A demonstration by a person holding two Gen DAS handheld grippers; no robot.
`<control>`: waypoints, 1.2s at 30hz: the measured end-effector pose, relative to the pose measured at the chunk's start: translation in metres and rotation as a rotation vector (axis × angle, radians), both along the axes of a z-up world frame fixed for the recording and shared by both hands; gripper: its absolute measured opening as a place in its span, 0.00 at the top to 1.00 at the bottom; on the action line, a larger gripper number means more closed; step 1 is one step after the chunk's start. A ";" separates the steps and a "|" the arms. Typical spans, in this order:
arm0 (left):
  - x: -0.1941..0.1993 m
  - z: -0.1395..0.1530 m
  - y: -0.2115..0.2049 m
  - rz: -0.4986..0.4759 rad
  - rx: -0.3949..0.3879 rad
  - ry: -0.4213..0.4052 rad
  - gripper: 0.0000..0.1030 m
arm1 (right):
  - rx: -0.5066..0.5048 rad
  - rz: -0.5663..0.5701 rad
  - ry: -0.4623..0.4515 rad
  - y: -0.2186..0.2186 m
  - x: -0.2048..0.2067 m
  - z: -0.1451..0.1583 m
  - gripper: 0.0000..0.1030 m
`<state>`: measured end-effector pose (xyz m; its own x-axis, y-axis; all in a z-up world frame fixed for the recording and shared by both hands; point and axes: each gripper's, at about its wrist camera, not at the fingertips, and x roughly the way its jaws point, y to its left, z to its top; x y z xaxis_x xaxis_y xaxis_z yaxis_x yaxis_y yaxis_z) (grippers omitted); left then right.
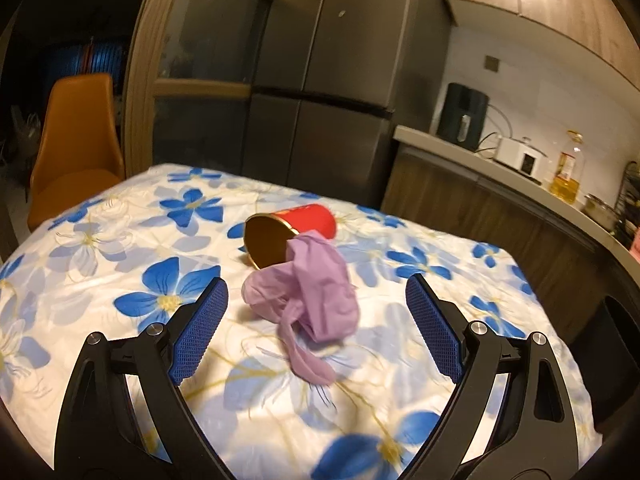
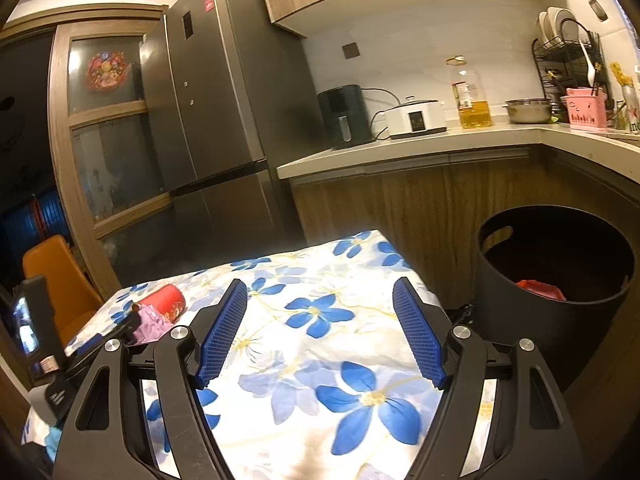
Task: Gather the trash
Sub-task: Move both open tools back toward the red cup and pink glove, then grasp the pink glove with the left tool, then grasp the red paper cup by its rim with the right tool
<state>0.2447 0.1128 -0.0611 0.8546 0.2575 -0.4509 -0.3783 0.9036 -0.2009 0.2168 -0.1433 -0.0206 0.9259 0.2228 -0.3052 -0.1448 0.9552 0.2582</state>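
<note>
A crumpled purple glove lies on the flowered tablecloth, touching the mouth of a red cup tipped on its side. My left gripper hovers just short of the glove, open, its blue pads on either side and clear of it. In the right wrist view the cup and glove show at far left, partly hidden by the left gripper's black body. My right gripper stands open over bare cloth, holding nothing. A black bin with red trash inside sits beside the table at right.
An orange chair stands at the table's far left corner. A grey fridge and a counter with a black appliance, cooker and oil bottle lie behind. The bin's edge shows at the table's right side.
</note>
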 end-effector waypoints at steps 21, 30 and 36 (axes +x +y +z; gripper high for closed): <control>0.021 -0.034 0.047 -0.097 -0.232 0.150 0.97 | -0.056 0.159 0.035 0.084 0.028 -0.008 0.28; -0.048 -0.011 0.084 -0.022 -0.203 0.045 0.98 | -0.096 0.280 0.078 0.153 0.041 -0.026 0.29; -0.068 0.005 0.108 0.046 -0.157 0.009 0.98 | -0.146 0.345 0.091 0.207 0.055 -0.035 0.35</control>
